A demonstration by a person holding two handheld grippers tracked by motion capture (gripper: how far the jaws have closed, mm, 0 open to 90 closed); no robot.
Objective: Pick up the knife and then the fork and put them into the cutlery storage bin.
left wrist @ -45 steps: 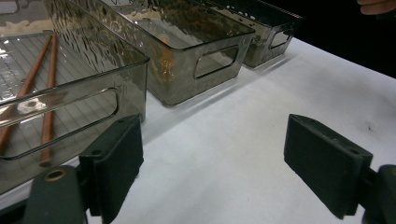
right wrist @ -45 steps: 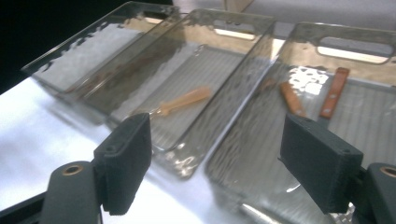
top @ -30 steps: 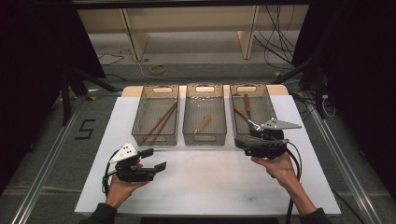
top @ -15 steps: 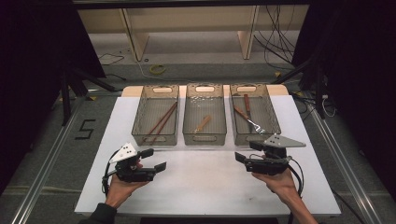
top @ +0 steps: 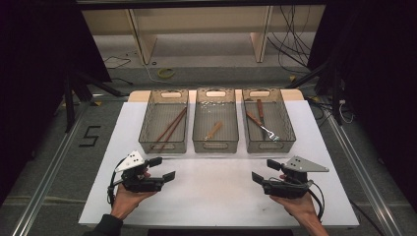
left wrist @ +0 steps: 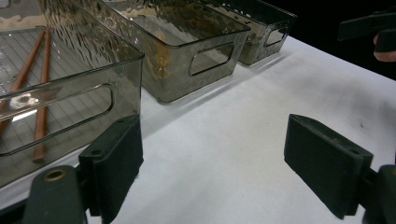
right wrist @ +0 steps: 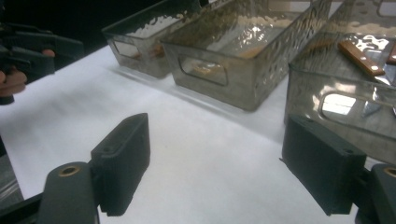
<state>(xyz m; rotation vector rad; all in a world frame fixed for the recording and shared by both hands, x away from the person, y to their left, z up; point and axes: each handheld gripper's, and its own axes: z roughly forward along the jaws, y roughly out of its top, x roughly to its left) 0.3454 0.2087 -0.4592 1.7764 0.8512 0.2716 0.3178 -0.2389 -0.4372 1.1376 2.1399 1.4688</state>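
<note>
Three smoky clear bins stand in a row on the white table. The left bin (top: 163, 146) holds two brown chopsticks (top: 171, 125), the middle bin (top: 215, 146) a short wooden piece (top: 214, 130), and the right bin (top: 270, 146) a wood-handled fork (top: 260, 125) and knife (top: 259, 110). My left gripper (top: 163, 168) rests open in front of the left bin, empty. My right gripper (top: 264, 170) is open in front of the right bin, with nothing between its jaws. The chopsticks (left wrist: 42, 93) show through the bin wall in the left gripper view, and a wooden handle (right wrist: 359, 56) in the right gripper view.
Bare white tabletop (top: 211, 191) stretches between the two grippers and the bins. Metal rails run along both sides of the table. Beyond it the floor carries cables (top: 290, 44) and a yellow ring (top: 165, 73).
My right gripper has drawn back from the right bin toward the table's front edge and come lower. The left gripper has stayed where it was.
</note>
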